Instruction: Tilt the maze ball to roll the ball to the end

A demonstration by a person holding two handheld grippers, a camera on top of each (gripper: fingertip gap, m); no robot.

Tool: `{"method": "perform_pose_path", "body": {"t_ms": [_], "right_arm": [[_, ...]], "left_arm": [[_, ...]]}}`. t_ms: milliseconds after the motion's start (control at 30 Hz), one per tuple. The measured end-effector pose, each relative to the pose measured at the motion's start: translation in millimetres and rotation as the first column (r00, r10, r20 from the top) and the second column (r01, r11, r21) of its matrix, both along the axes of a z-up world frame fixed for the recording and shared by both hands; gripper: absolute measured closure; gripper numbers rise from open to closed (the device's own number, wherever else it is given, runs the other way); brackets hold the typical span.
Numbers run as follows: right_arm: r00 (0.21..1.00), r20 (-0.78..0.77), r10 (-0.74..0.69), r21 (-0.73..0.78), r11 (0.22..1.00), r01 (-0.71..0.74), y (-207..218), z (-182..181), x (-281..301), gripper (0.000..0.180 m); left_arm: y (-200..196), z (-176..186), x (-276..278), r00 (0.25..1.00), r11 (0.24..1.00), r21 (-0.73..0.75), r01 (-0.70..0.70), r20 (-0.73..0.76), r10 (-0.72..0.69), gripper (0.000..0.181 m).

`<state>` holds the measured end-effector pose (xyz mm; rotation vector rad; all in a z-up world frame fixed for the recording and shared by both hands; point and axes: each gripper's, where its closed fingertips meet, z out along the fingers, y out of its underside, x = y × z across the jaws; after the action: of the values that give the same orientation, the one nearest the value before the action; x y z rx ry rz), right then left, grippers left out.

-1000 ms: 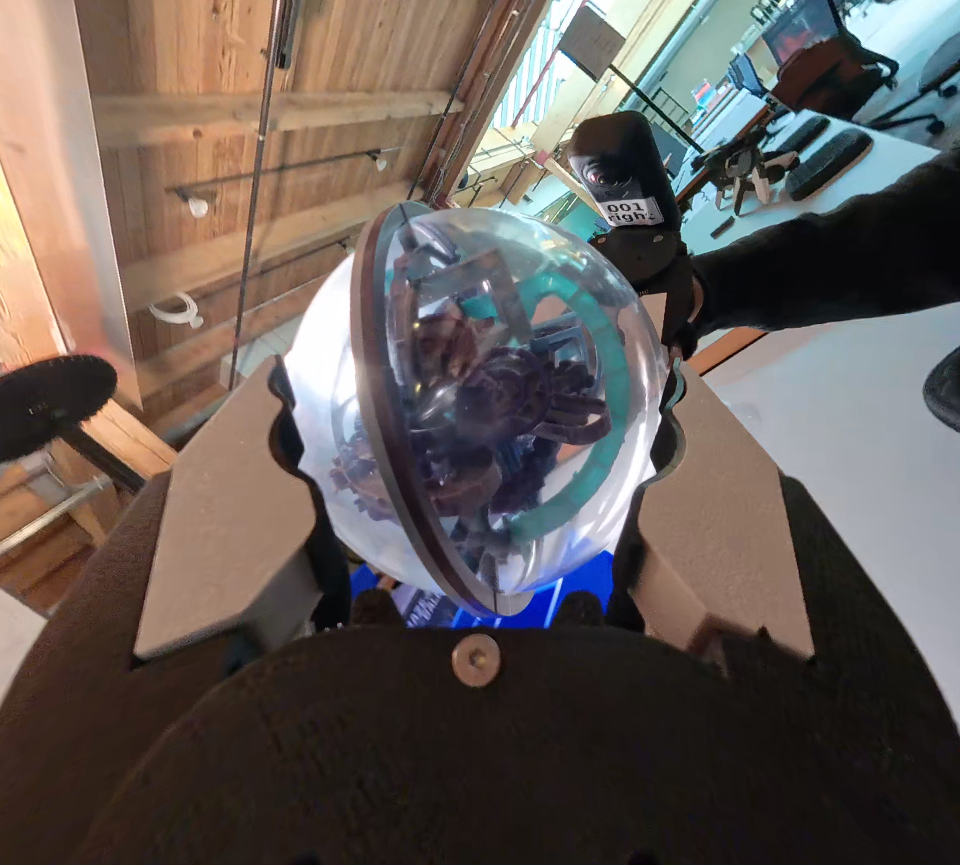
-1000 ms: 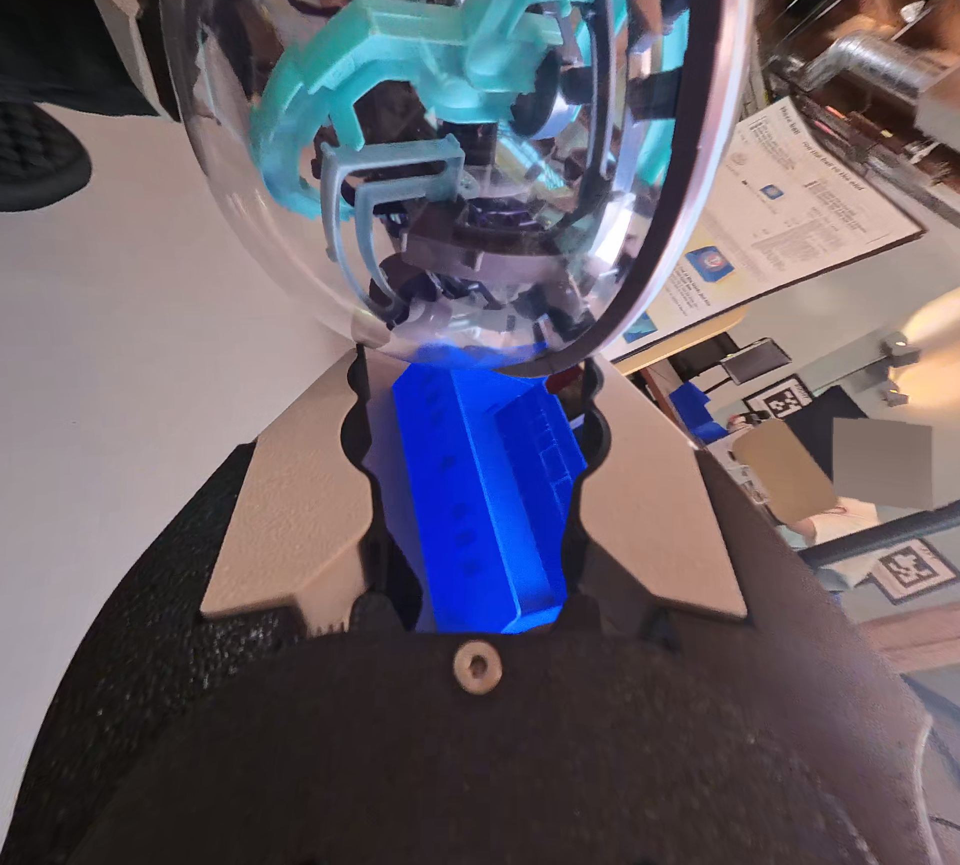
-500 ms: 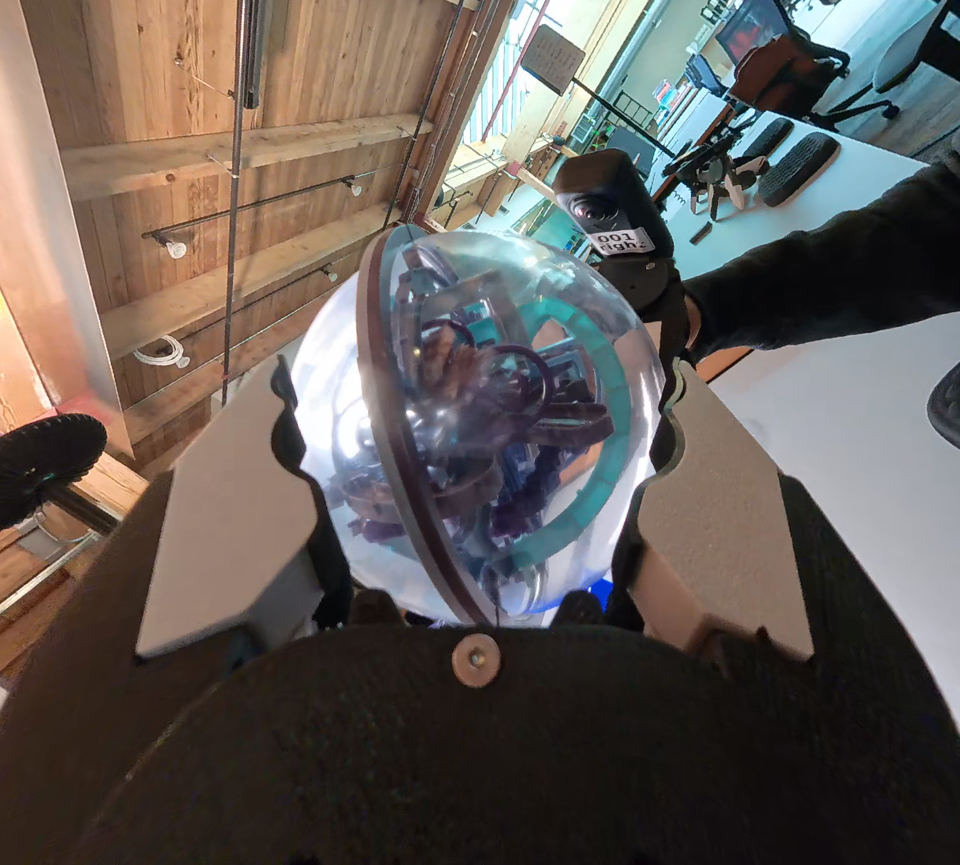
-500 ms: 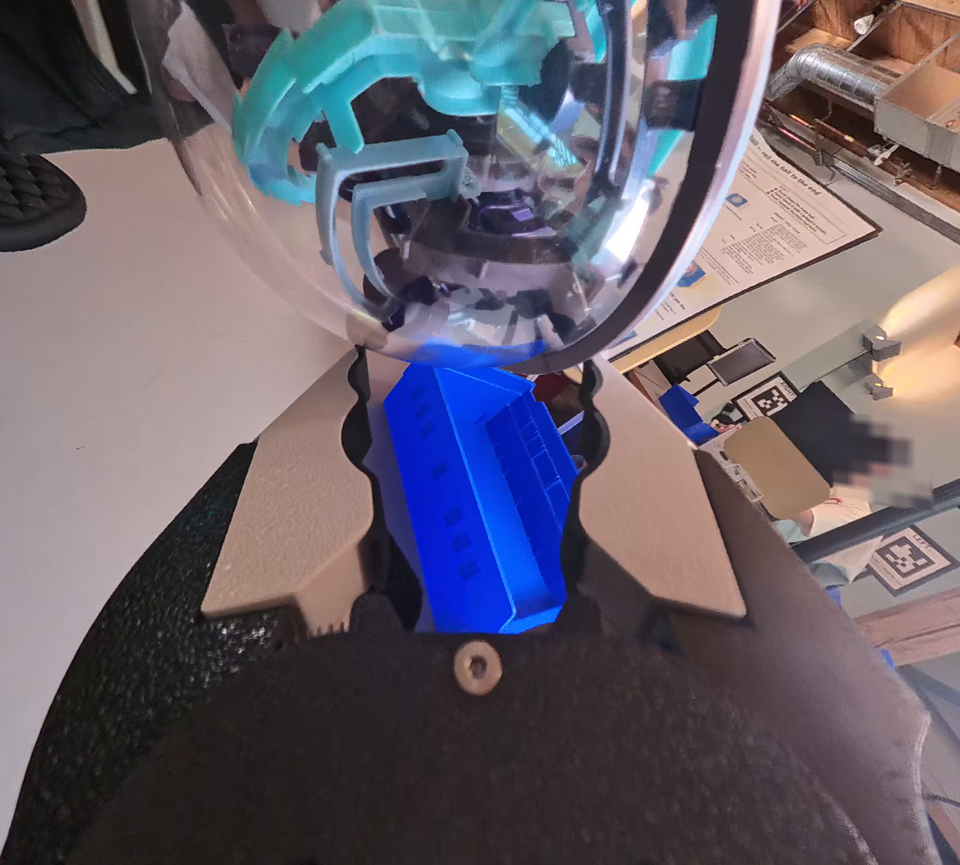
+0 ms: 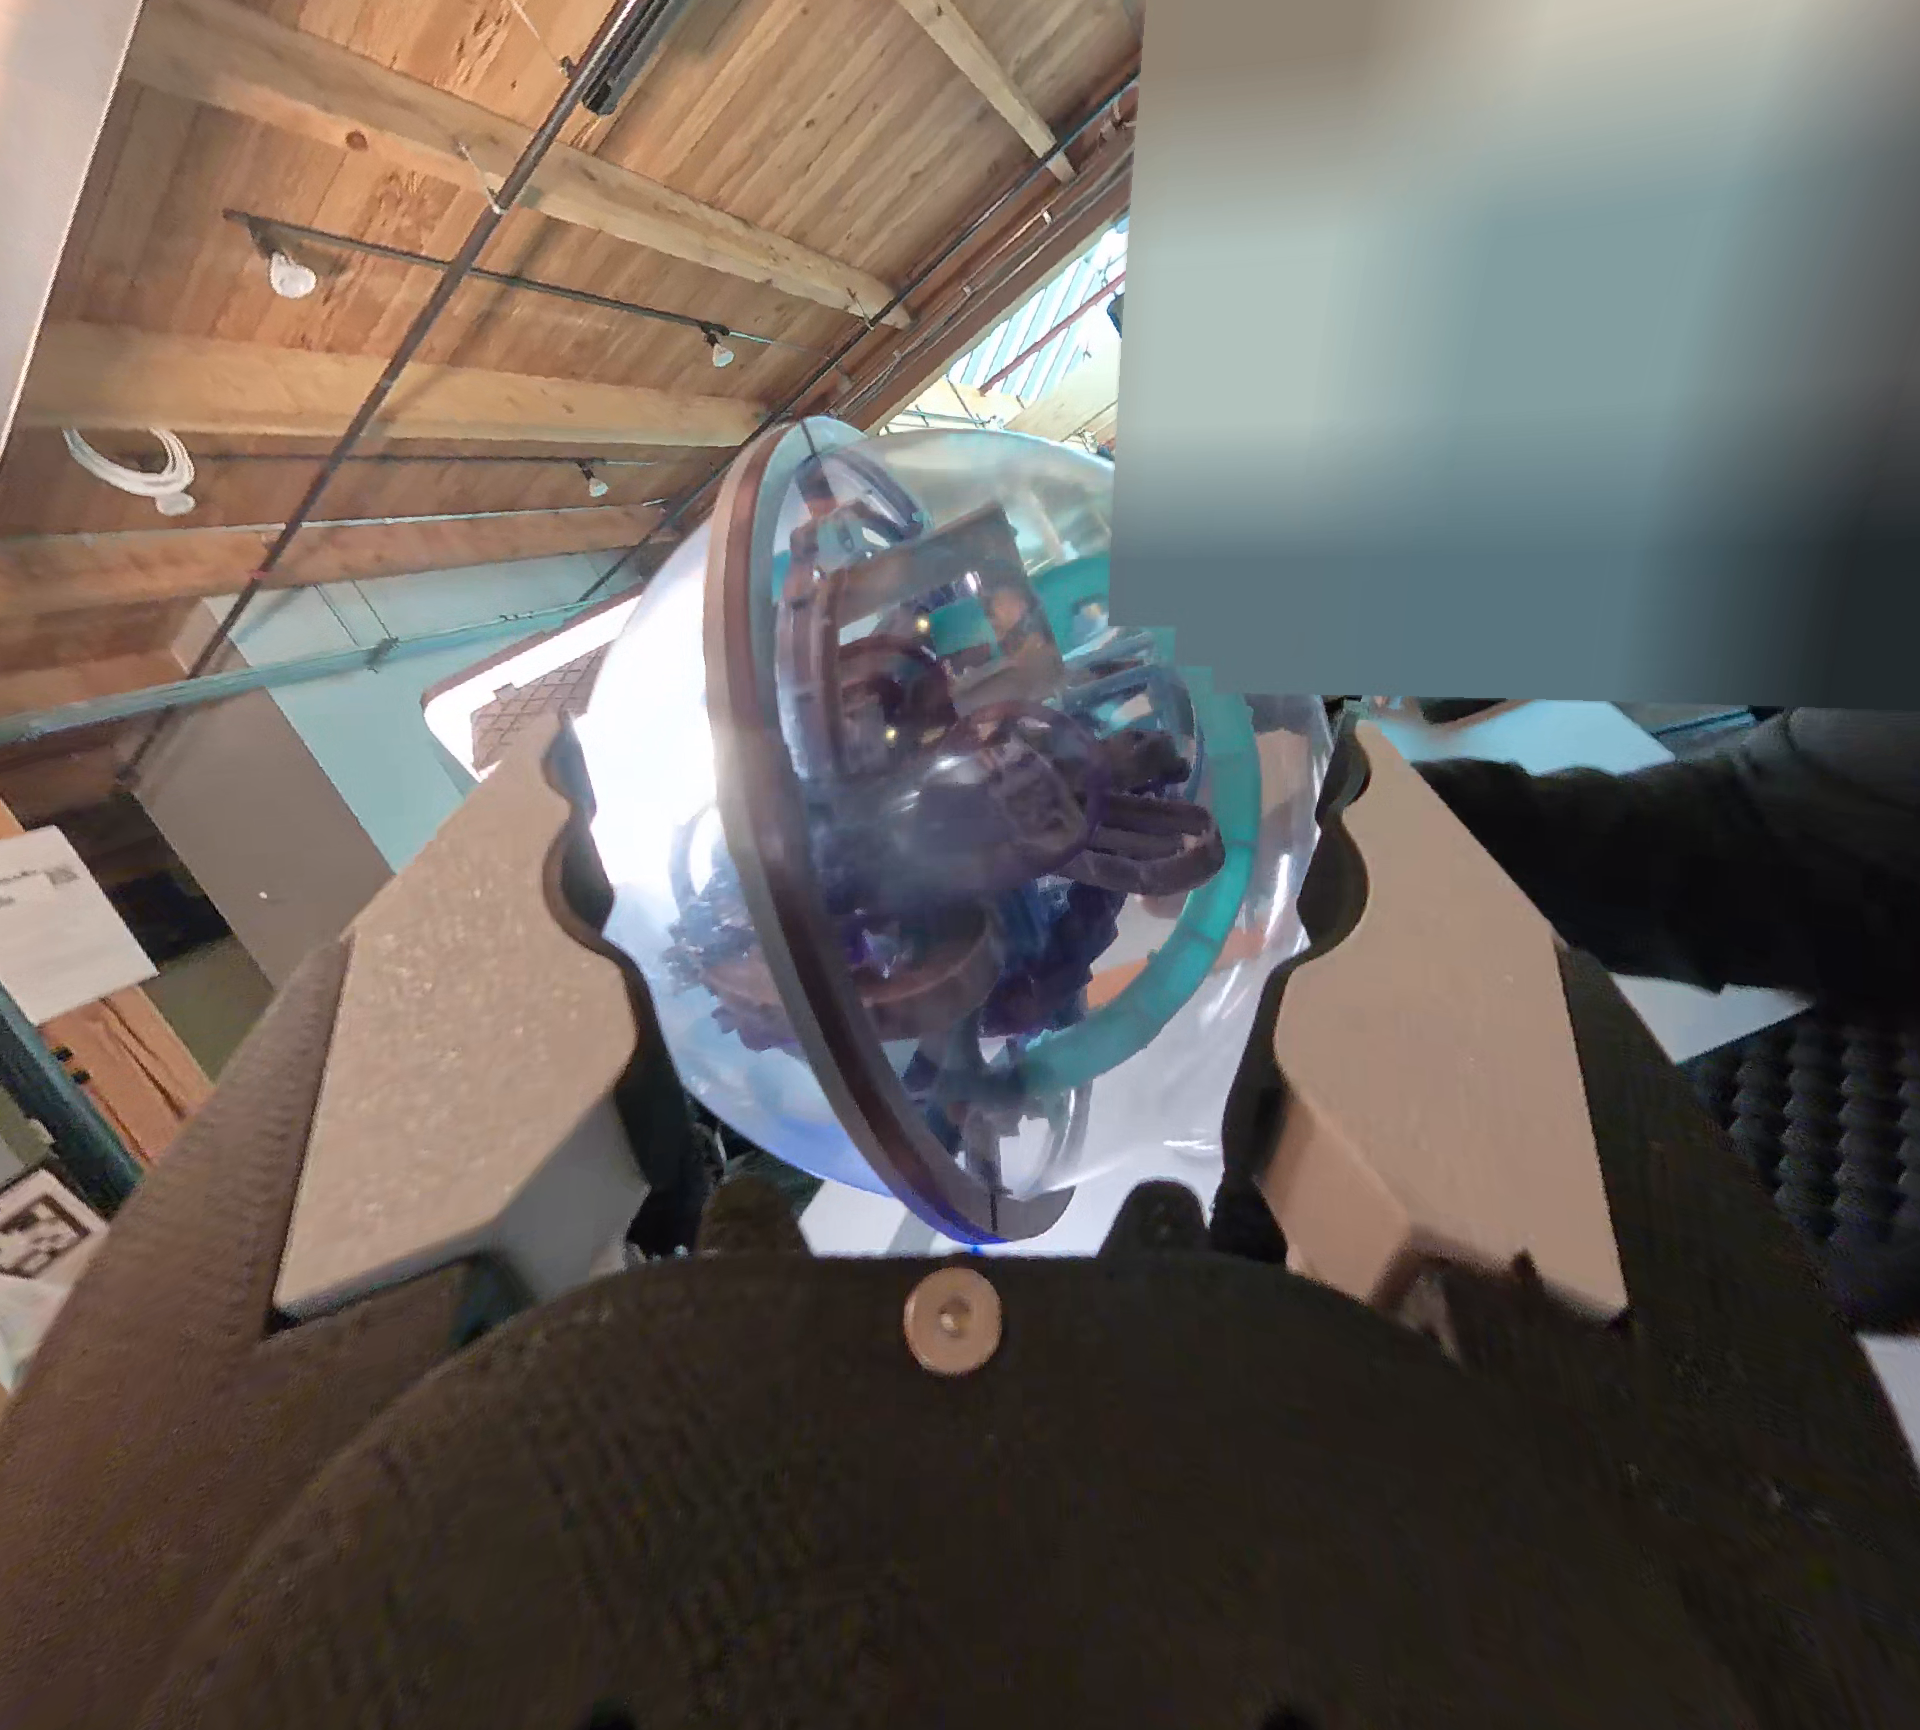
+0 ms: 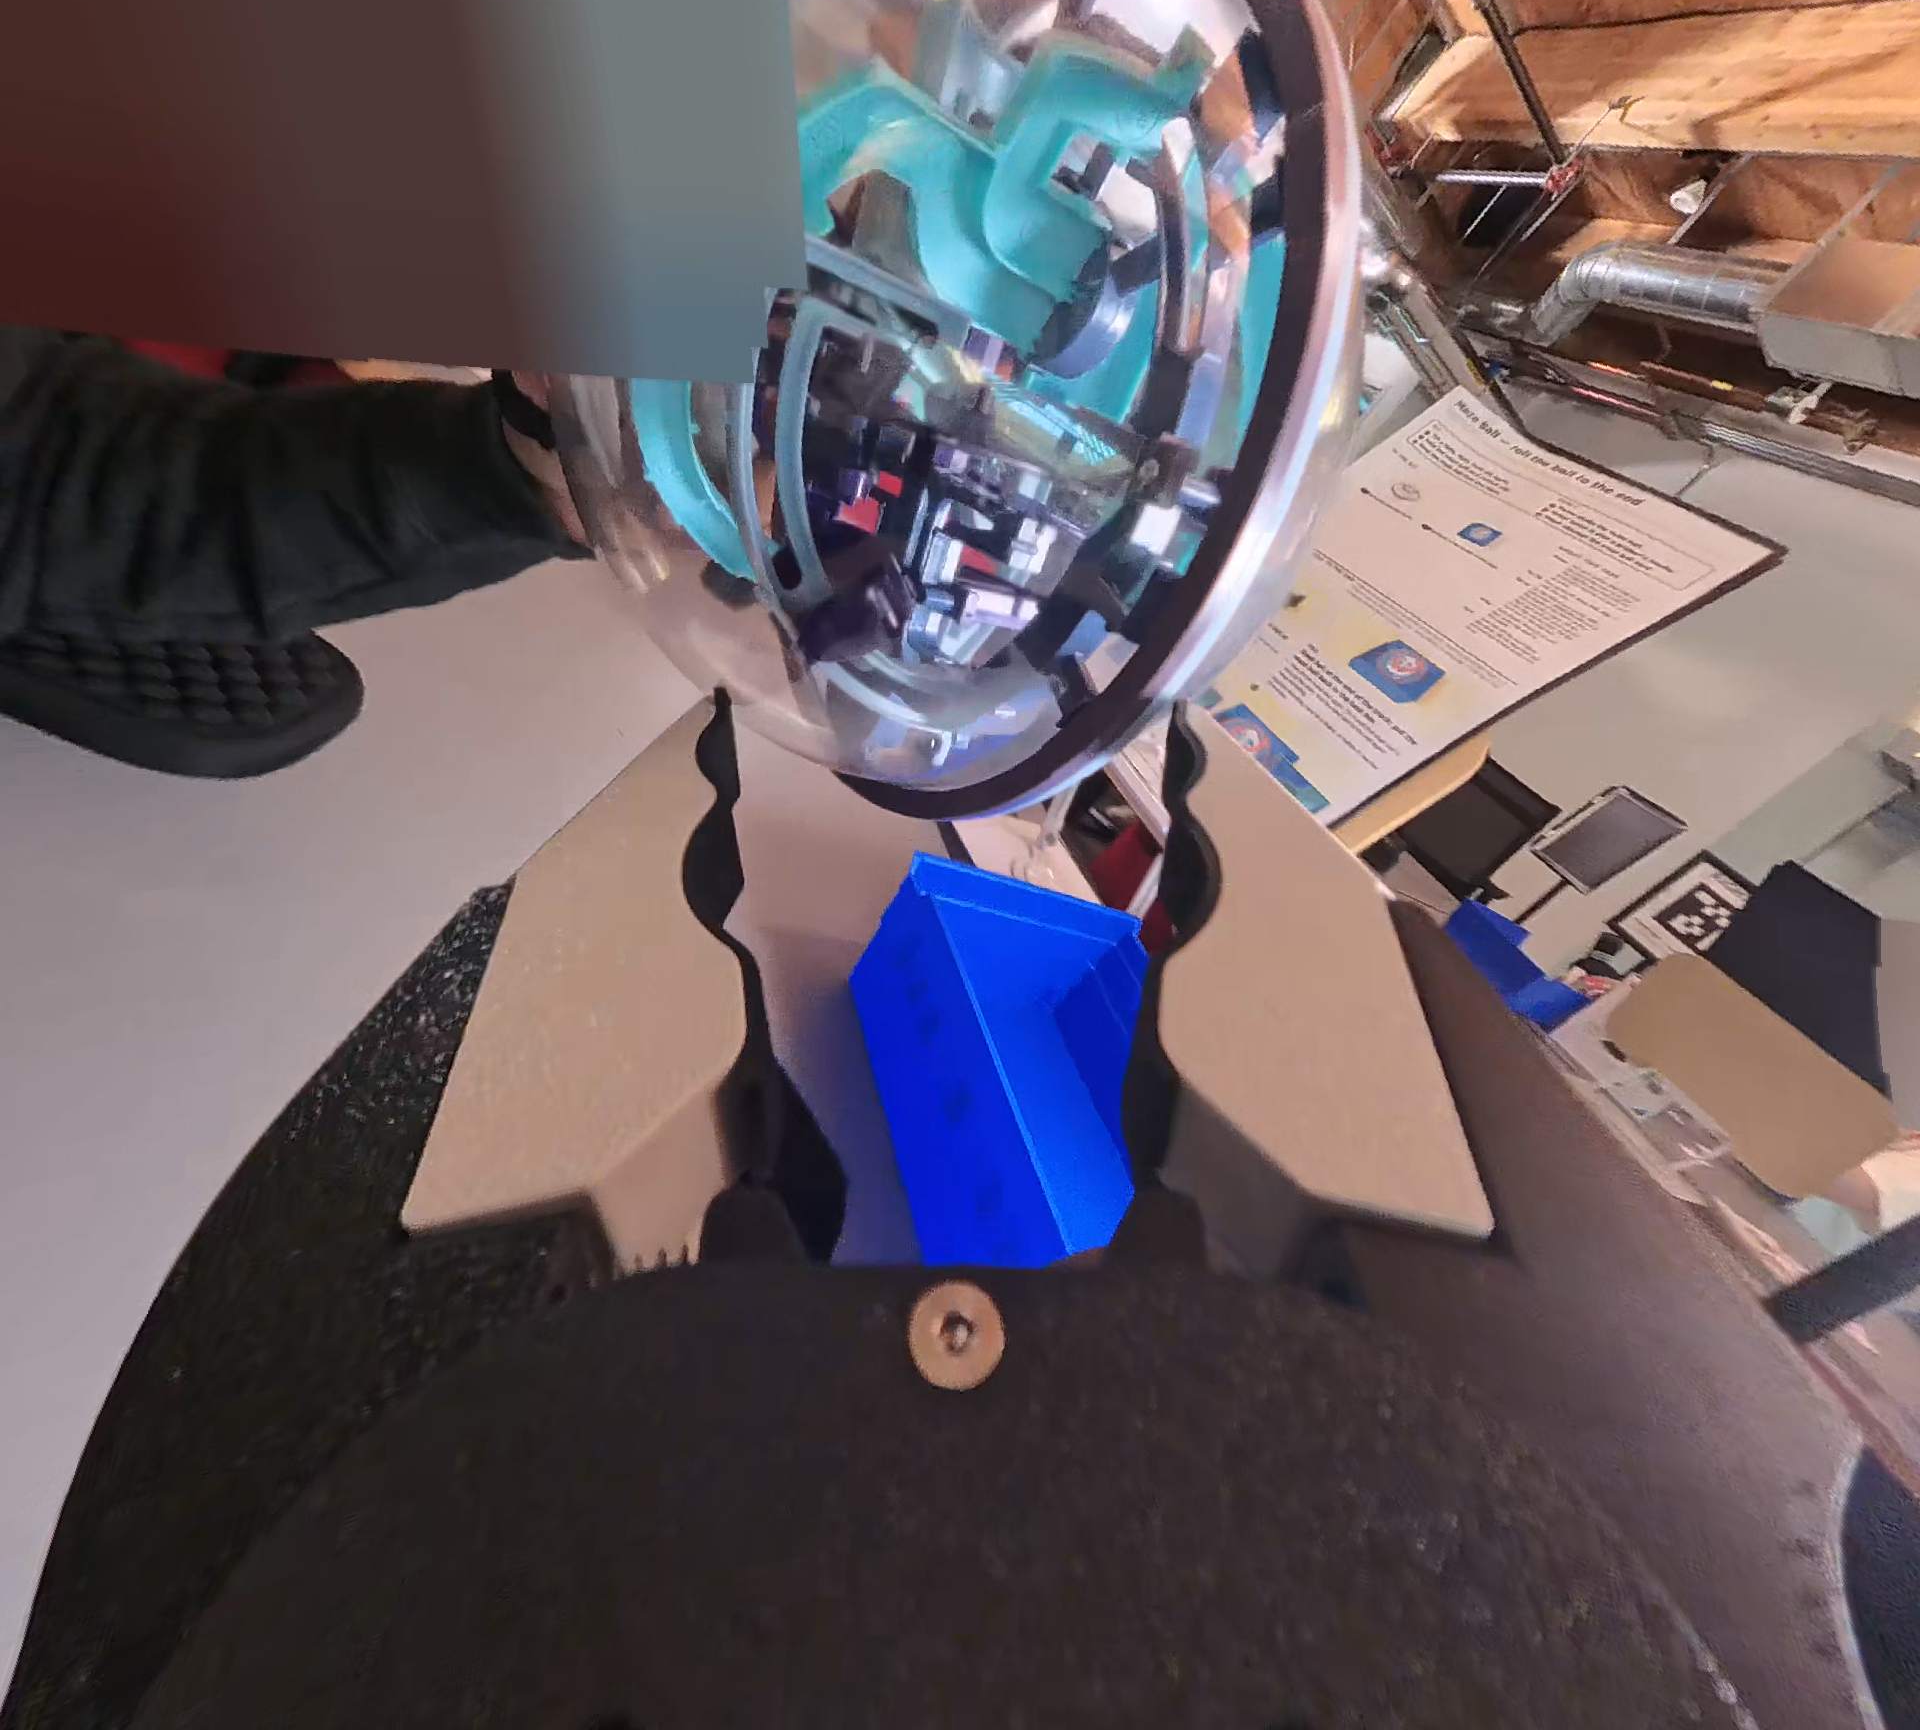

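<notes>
The maze ball [image 5: 935,849] is a clear sphere with a dark rim band and teal, purple and grey tracks inside. It is held up in the air, tilted. My left gripper [image 5: 951,735] is shut on it, with the sphere deep between the beige fingers [image 5: 457,1005]. In the right wrist view the maze ball [image 6: 987,433] sits at the fingertips of my right gripper [image 6: 945,719], which pinches its lower rim. I cannot make out the small ball inside. A blurred patch hides part of the sphere in both views.
A blue bin [image 6: 997,1057] stands on the white table [image 6: 260,901] below the right gripper. A black dimpled pad [image 6: 177,704] lies at the left. A black sleeve [image 5: 1662,849] reaches in from the right. A printed sheet on a board [image 6: 1507,600] stands behind.
Both grippers have swung and lifted with the ball. The ball has turned and its rim band stands steeper. In the right wrist view the blue bin looks smaller and farther below.
</notes>
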<state>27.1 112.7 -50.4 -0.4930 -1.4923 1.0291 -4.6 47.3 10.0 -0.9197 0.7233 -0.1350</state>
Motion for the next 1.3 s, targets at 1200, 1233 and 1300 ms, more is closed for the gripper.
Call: {"method": "perform_pose_path", "body": {"t_ms": [1200, 1233, 1300], "right_arm": [[0.969, -0.228, -0.093, 0.173, 0.976, 0.134, -29, -22, -4, 0.098], [0.972, -0.213, -0.100, 0.170, 0.976, 0.138, -27, -32, -5, 0.098], [0.978, -0.177, -0.108, 0.148, 0.980, 0.135, -23, -55, -6, 0.098]], "left_arm": [[-6, -51, -41, 0.979, 0.976, -0.083, 0.201, -0.026, -0.204, 0.045], [-3, -62, -42, 0.981, 0.976, -0.115, 0.183, -0.037, -0.189, 0.045], [4, -88, -45, 0.986, 0.973, -0.186, 0.140, -0.067, -0.154, 0.046]]}}
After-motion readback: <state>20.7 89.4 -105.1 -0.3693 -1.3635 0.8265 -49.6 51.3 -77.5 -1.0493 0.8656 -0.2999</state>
